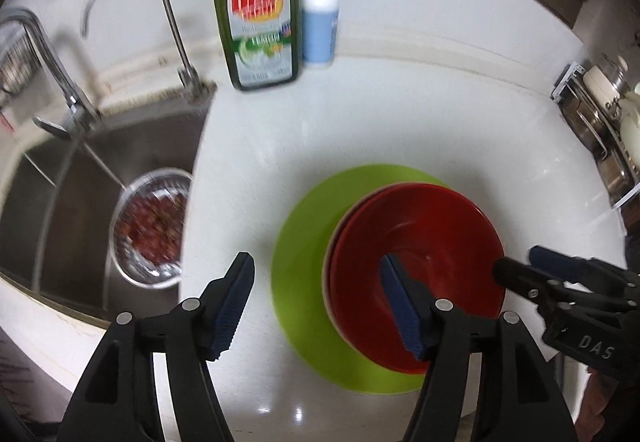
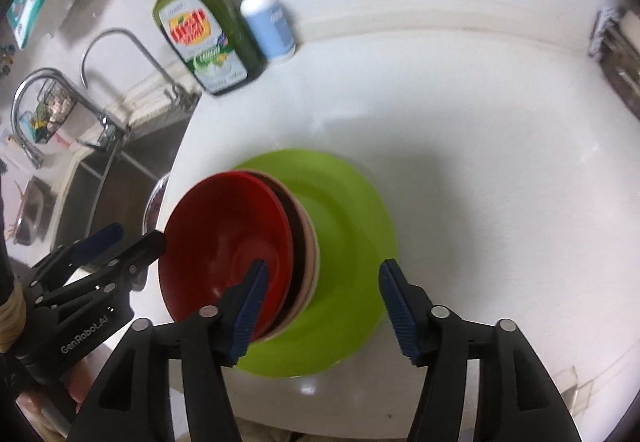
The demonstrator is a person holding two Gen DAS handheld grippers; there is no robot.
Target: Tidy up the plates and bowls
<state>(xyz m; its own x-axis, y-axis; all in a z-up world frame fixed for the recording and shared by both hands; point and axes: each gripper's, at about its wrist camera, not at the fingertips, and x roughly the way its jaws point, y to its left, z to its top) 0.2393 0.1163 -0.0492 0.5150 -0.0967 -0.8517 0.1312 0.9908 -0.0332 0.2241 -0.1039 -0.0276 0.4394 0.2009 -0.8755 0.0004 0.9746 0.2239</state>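
Bowls [image 1: 416, 274], a red one nested on top of others, are sitting stacked on a green plate [image 1: 304, 262] on the white tabletop [image 1: 400, 122]. Both tools, left tool [image 1: 318, 306] and right tool [image 2: 322, 310], are hovering above them with jaws spread wide, holding nothing. Soap bottles [image 1: 256, 22] are standing behind, beside the sink [image 1: 60, 202].

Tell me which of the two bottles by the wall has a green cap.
The large dark green dish soap bottle, nearest the faucet. The small bottle beside it is pale blue with a white pump top.
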